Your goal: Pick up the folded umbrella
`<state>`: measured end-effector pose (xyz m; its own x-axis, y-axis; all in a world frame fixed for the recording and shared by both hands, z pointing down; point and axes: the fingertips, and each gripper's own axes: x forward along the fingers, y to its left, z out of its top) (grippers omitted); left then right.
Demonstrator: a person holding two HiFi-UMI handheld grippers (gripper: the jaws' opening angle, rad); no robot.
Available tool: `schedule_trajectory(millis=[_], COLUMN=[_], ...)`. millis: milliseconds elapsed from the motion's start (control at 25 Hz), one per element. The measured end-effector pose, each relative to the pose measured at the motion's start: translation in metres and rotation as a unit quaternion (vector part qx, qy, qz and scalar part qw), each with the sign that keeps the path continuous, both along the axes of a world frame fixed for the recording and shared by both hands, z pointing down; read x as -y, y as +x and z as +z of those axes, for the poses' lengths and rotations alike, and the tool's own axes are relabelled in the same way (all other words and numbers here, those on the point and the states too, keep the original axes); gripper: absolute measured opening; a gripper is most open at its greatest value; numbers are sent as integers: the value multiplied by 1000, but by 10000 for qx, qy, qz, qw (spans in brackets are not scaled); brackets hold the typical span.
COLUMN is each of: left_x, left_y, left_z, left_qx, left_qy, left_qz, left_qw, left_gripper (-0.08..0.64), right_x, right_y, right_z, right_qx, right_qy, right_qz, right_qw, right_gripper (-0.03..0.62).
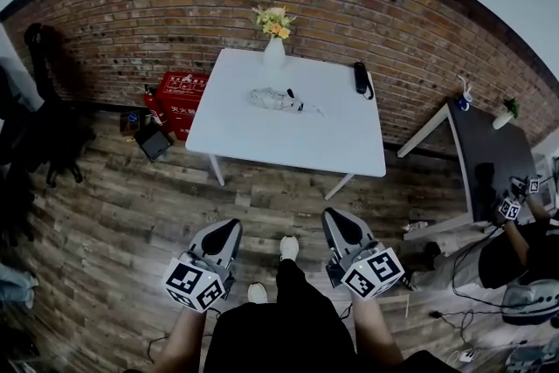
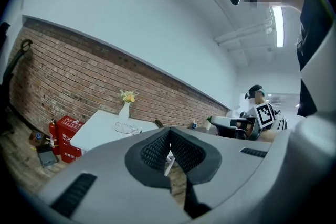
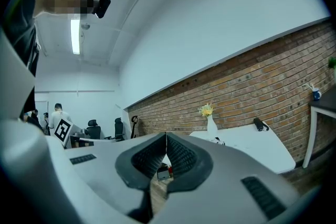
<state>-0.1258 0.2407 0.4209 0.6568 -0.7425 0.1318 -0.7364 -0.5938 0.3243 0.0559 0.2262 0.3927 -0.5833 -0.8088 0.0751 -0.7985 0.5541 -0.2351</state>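
Folded umbrella (image 1: 278, 100): lies at centre frame on the white table (image 1: 262, 144), just below the vase (image 1: 273, 51). Left gripper (image 1: 231, 226) and right gripper (image 1: 335, 215): lower frame, jaws closed, empty, well short of the table.

White table (image 1: 262, 135), vase w/ flowers (image 1: 274, 48), folded umbrella (image 1: 278, 100), black item (image 1: 361, 78), maybe remote

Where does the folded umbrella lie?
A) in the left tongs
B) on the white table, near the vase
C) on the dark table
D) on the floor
B: the folded umbrella lies on the white table, close to the vase.
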Motion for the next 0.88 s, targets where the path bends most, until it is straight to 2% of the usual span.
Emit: schedule_trajectory(millis=[240, 600, 880], left_x=[25, 98, 151], left_y=[9, 21, 35], left_z=[6, -1, -7], left_qx=[-13, -16, -7], left_qy=[-67, -60, -122], left_qz=[-36, -194, -384], left_qw=[10000, 9998, 9992], left_gripper=[12, 12, 12], right_x=[26, 106, 169], right_y=[7, 21, 29], right_z=[8, 4, 7], right_qx=[-13, 210, 31], right_qy=[-35, -60, -108], right_qz=[-84, -272, -534], right_qw=[10000, 9994, 9985], right_gripper=[21, 21, 21])
